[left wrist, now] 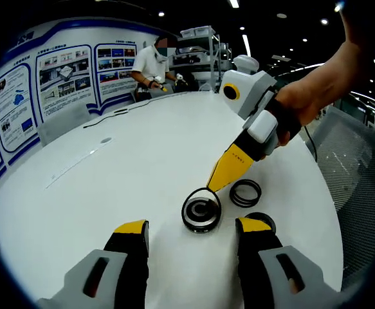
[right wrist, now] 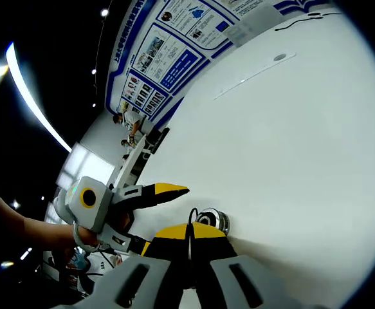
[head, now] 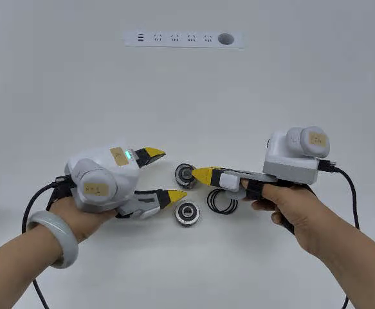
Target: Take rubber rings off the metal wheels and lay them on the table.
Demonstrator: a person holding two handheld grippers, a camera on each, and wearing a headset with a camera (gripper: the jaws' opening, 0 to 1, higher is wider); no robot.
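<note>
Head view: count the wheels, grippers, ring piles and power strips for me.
Wheels: 2
Grippers: 2
Ring piles: 1
Power strips: 1
Total: 6

The left gripper (head: 166,174) and right gripper (head: 200,174) have white bodies, dark jaws, yellow tips (head: 154,152), tan labels (head: 118,156), black cables (head: 351,187). A pale bangle (head: 57,233) circles the left wrist.
</note>
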